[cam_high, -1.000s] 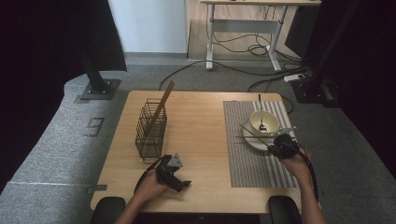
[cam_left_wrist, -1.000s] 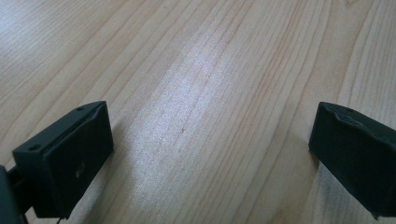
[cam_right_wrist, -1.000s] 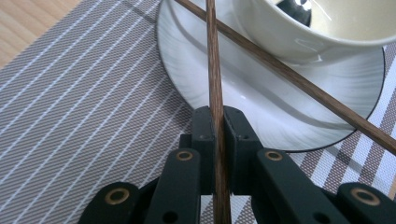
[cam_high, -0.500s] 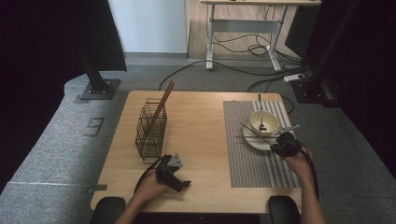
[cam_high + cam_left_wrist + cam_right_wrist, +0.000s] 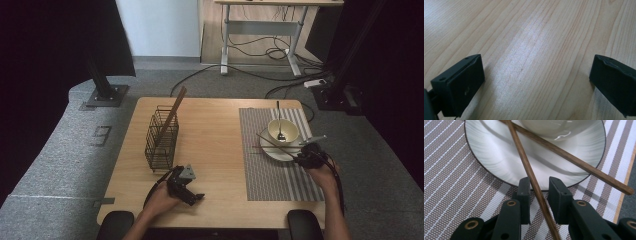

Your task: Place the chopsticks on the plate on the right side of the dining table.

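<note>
1. Wooden table [image 5: 215, 130]: its wide bare middle is unchanged; my left gripper [image 5: 536, 82] rests open, lower left.
2. Striped placemat [image 5: 265, 170]: the front half lies free.
3. My right gripper [image 5: 537, 188], just opening, loosely straddles a chopstick [image 5: 524, 162] at the plate [image 5: 491, 157] rim.

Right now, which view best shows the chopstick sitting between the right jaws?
The right gripper view: the chopstick runs up close between the right gripper, whose jaws have just been opening, gaps showing on both sides. The high view shows it thin and small across the plate. The left gripper view faces bare table.
</note>
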`<state>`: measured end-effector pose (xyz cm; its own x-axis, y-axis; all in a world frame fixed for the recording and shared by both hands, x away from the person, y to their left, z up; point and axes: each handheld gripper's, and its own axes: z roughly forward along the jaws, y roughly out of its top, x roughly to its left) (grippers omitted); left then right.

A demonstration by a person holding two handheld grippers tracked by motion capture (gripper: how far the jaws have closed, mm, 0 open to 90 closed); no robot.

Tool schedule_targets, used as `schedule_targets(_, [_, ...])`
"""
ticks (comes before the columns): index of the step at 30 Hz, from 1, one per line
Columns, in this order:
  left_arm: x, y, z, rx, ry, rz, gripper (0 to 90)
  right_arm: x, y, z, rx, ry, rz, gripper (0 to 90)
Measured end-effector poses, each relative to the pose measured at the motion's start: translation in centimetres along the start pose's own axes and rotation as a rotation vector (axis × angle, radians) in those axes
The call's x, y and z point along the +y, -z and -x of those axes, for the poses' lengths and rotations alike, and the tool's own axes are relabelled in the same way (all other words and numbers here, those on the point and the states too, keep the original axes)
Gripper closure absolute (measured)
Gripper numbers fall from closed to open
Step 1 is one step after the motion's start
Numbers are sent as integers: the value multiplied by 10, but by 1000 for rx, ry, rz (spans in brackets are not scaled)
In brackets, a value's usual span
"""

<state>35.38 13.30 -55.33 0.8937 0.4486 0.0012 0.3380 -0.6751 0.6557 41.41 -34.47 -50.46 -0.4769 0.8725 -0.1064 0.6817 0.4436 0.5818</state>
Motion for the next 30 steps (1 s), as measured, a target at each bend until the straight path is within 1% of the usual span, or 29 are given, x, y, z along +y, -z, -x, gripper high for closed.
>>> schedule_targets(3, [0, 0, 0, -1, 0, 1, 0, -1, 0, 1, -16, -5, 1, 688])
schedule_targets(6, [0, 0, 0, 0, 0, 0, 0, -1, 0, 3, -27, -12, 6, 622])
schedule_targets(7, [0, 0, 0, 0, 0, 0, 0, -1, 0, 4, -30, -20, 7, 622])
schedule_targets(8, [0, 0, 0, -1, 0, 1, 0, -1, 0, 5, -33, -25, 8, 583])
schedule_targets(10, [0, 0, 0, -1, 0, 1, 0, -1, -1, 8, -43, -43, 6, 538])
schedule_targets(11, [0, 0, 0, -1, 0, 1, 0, -2, -1, 9, -49, -55, 6, 518])
schedule_targets(12, [0, 0, 0, 0, 0, 0, 0, -2, -1, 9, -49, -55, 6, 518])
schedule_targets(13, [0, 0, 0, -1, 0, 1, 0, -2, -1, 11, -66, -70, 5, 480])
schedule_targets(15, [0, 0, 0, 0, -1, 0, 0, -3, -2, 14, -82, -78, 4, 451])
schedule_targets(16, [0, 0, 0, 0, 0, 0, 0, -3, -2, 14, -82, -78, 4, 451])
schedule_targets(17, [0, 0, 0, 0, 0, 0, 0, -3, -2, 15, -95, -86, 5, 436])
schedule_targets(19, [0, 0, 0, 0, 0, 0, 0, -3, -2, 17, -105, -93, 5, 424])
schedule_targets(30, [0, 0, 0, -1, 0, 0, 0, -4, -5, 26, -150, -124, 2, 405])
